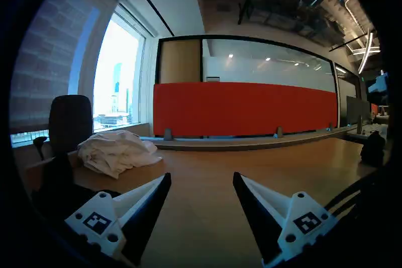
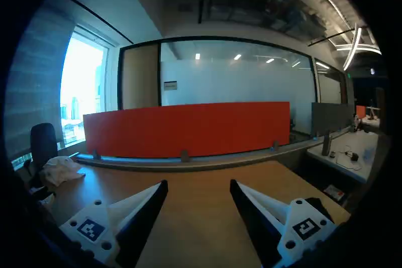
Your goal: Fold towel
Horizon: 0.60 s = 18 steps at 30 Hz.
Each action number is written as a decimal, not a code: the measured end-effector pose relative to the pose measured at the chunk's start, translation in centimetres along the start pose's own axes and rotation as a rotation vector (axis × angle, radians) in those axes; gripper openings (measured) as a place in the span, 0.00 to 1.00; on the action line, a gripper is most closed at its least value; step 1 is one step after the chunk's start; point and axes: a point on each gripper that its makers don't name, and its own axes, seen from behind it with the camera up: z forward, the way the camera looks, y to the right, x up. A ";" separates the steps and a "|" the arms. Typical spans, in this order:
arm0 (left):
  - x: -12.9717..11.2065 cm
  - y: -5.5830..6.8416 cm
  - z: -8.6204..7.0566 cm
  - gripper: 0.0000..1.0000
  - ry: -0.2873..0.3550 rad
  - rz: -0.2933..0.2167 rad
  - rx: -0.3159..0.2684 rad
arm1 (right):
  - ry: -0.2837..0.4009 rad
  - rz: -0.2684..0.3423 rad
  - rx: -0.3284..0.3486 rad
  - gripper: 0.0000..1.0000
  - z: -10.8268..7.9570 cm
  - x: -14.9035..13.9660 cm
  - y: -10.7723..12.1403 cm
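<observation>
Closest in the left gripper view, the left gripper [image 1: 201,175] hovers low over the wooden table [image 1: 226,160]. Its two white fingers [image 1: 125,207] are spread wide with nothing between them. In the right gripper view the right gripper [image 2: 199,182] is the same, its jaws wide apart and empty over bare wood.

The towel [image 1: 118,152] is a white crumpled heap lying on the table. It sits ahead of the left gripper and off to its left, well apart from the fingertips and touching neither finger. In the right gripper view the towel appears smaller and farther away, at the far left edge of the table, well clear of that gripper too.

Just behind the towel stands a dark office chair [image 1: 70,122], and beyond that a bright window [image 1: 118,82] set in a brick wall. A long red partition [image 1: 246,109] runs along the table's far edge, with a glass wall behind it. At the right end of the table sits a dark object [image 1: 373,150], too dim to make out.
</observation>
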 end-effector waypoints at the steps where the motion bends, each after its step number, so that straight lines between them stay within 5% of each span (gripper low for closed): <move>1: 0.0 0.0 0.0 0.91 0.002 0.001 0.002 | 0.000 0.001 0.002 0.95 0.1 -0.1 -0.1; 18: 0.1 0.2 -0.2 0.91 0.009 0.008 -0.006 | 0.004 0.007 -0.004 0.95 0.2 -0.6 0.9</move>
